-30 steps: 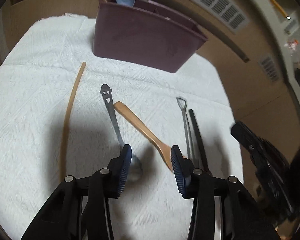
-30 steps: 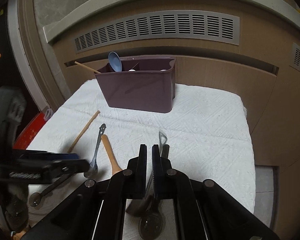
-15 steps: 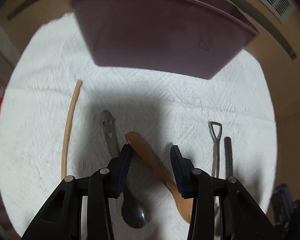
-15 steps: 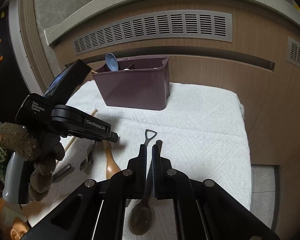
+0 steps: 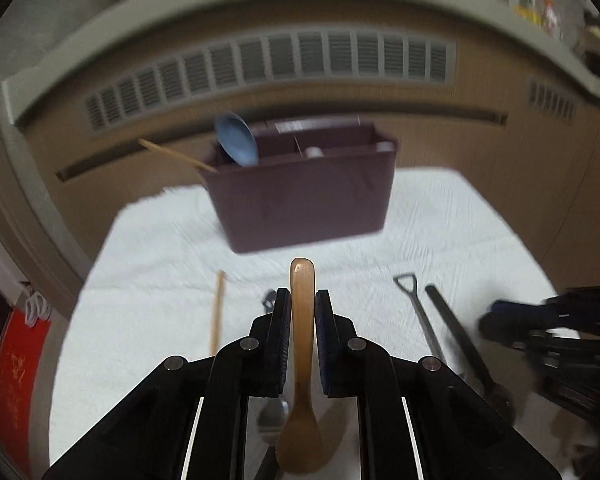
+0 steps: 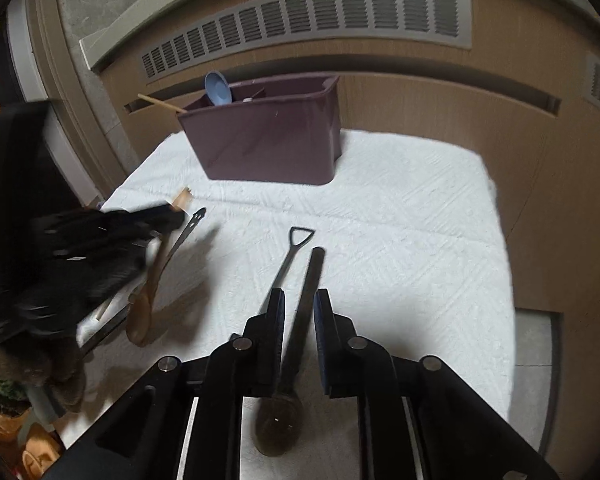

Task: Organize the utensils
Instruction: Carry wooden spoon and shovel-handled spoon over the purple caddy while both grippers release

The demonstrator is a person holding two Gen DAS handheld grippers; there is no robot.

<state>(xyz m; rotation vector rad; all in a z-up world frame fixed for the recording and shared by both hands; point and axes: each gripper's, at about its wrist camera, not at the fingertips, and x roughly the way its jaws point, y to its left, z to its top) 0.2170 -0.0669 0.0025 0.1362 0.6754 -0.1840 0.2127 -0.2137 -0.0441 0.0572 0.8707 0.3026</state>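
A: While the left tongs have just been closing, what sits between them?
B: The wooden spoon. Both pads press its handle, the handle tip pointing far toward the maroon caddy, the bowl hanging near the camera, lifted off the white cloth.

A: And the right tongs?
B: Their jaws have just been opening. They stand slightly apart, astride the black spoon, which lies flat on the cloth; the pads do not seem to press it.

A: What lies around it?
B: Just left of it, the metal spoon with a loop handle. Farther left, a metal spoon with a face cut-out, partly under the left tongs, and a wooden chopstick on the cloth.

A: The caddy?
B: At the far side of the cloth-covered surface, holding a blue spoon and a chopstick in its left compartment.
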